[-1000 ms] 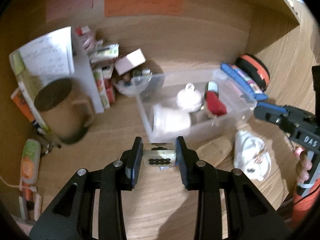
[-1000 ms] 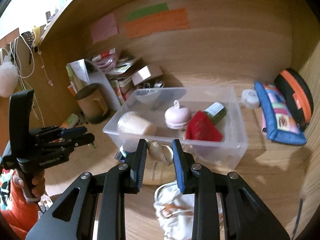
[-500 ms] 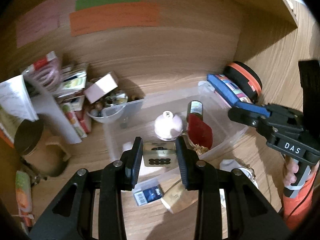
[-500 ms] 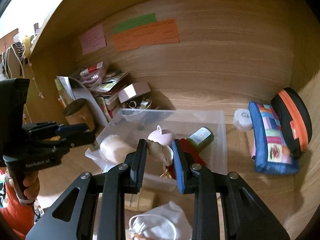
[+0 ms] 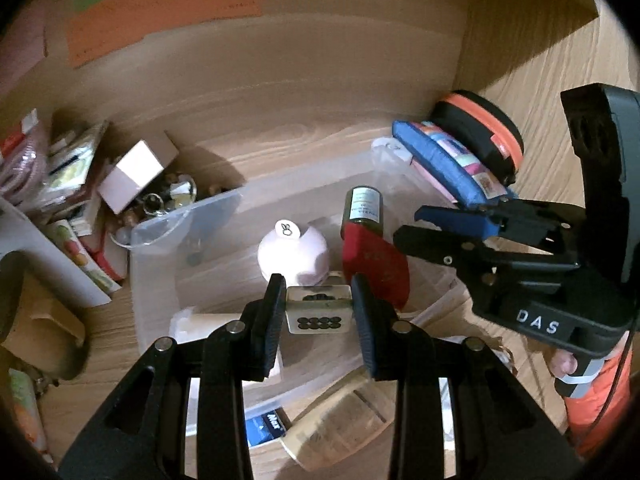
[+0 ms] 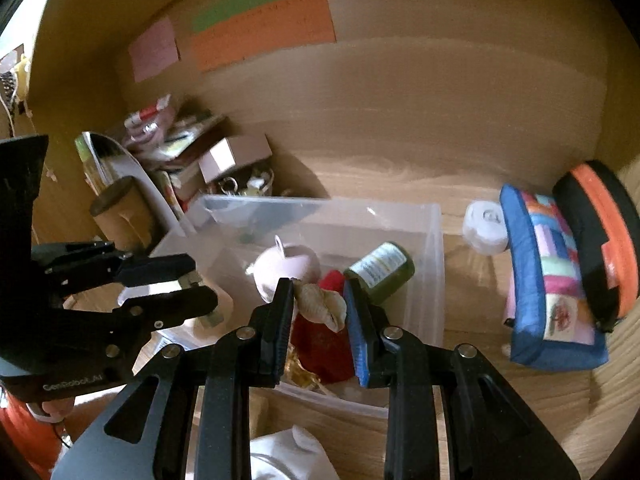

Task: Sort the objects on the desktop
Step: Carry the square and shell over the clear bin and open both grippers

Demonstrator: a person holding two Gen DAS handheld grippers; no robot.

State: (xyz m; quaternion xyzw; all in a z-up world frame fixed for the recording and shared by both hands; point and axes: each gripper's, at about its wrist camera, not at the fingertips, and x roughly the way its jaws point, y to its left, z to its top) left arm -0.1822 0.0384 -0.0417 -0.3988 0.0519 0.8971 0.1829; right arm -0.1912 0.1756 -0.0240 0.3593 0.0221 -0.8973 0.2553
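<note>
**Two small pieces held over the clear bin**

A pale block with a row of dark dots (image 5: 319,314) is pinched between the pads of the left gripper (image 5: 319,312), and it is carried above the near part of the clear plastic bin (image 5: 160,280). A ridged seashell (image 6: 322,306) is clamped between the pads of the right gripper (image 6: 320,304), which is likewise held over the bin's near half. In the left wrist view the right gripper is seen at the right, its handle grasped by a hand (image 5: 562,360) with an orange sleeve.

Inside the bin a pale pink round container (image 5: 292,254) is seen, with a red pouch (image 5: 376,266) just right of it and a green bottle (image 5: 362,208) lying beyond the pouch. A white cup (image 6: 136,294) is lying on its side at the bin's left end.

To the right of the bin a blue patchwork pencil case (image 6: 548,280) is propped against a black-and-orange case (image 6: 600,232), with a white tape roll (image 6: 484,226) just left of them. A brown mug (image 6: 120,212) and a stack of boxes and papers (image 6: 180,148) are found at the far left. Coloured notes (image 6: 260,28) are stuck on the wooden back wall.
</note>
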